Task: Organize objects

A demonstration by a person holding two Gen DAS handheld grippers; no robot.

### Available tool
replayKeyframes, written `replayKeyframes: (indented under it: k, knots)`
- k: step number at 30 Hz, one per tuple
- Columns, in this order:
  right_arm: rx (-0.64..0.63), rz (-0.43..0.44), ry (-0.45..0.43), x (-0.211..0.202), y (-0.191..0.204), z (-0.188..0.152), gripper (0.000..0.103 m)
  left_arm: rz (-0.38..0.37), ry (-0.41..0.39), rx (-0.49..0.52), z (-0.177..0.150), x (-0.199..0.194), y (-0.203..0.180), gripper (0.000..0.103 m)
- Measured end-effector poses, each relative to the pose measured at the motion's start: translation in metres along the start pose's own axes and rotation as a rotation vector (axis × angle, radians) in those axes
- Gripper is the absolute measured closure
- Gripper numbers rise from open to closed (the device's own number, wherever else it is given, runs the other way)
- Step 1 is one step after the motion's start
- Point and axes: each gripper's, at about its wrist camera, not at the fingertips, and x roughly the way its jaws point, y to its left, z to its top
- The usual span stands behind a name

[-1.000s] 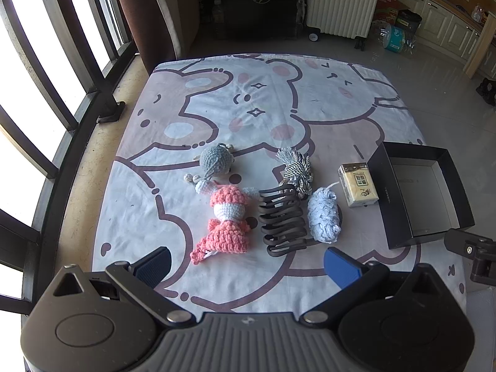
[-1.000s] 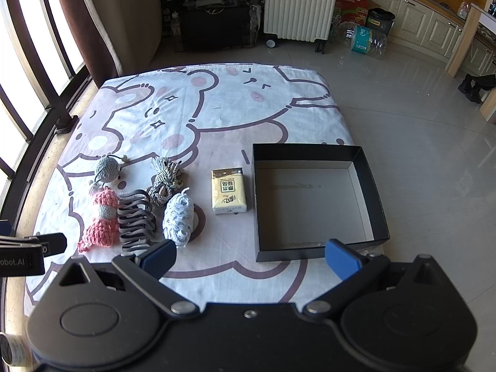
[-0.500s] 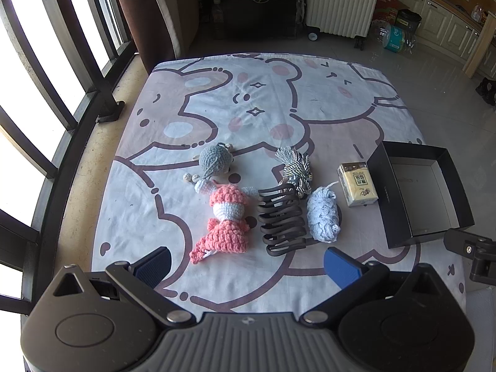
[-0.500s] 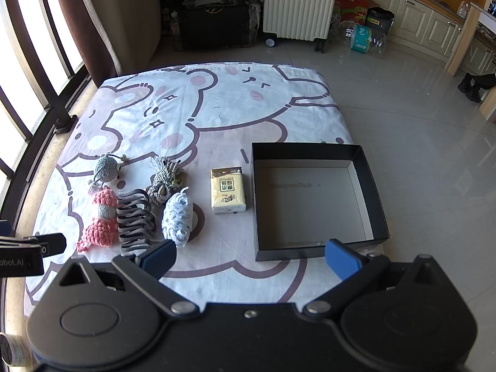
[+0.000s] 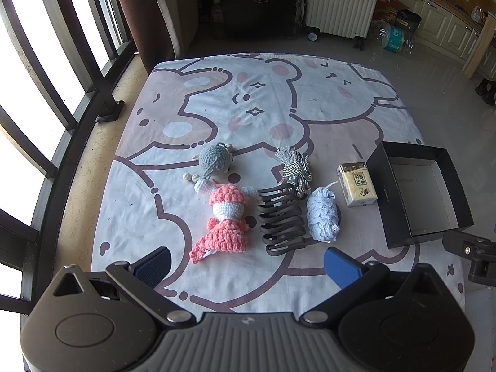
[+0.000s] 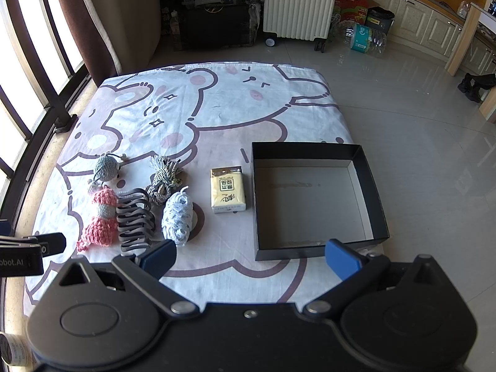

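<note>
Nothing is moving since earlier: left claw [image 5: 247, 266] and right claw [image 6: 250, 256] are hovering wide open, empty; black box [image 5: 400, 217] is partly cut off behind the right claw's body

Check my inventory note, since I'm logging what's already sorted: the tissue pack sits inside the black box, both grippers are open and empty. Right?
Not quite. The tissue pack lies on the sheet just left of the black box, which is empty, as the right wrist view shows. The rest holds: the left gripper and right gripper are open and empty.

"TUBORG" — red carton [image 6: 352, 1]
</note>
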Motion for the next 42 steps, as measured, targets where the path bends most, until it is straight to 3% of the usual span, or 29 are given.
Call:
replayKeyframes:
  k: [15, 27, 42]
  knots:
    - [-0.02, -0.005, -0.021, -0.005, 0.003, 0.006, 0.0, 0.003, -0.005, 0.002, 0.009, -0.005, 0.002, 0.0]
    - [0.05, 0.021, -0.05, -0.014, -0.002, 0.041, 0.0, 0.025, -0.049, 0.022, 0.047, -0.01, 0.002, 0.0]
    - [0.07, 0.007, -0.055, 0.017, 0.0, 0.091, 0.0, 0.072, -0.071, -0.051, 0.101, 0.007, 0.015, 0.0]
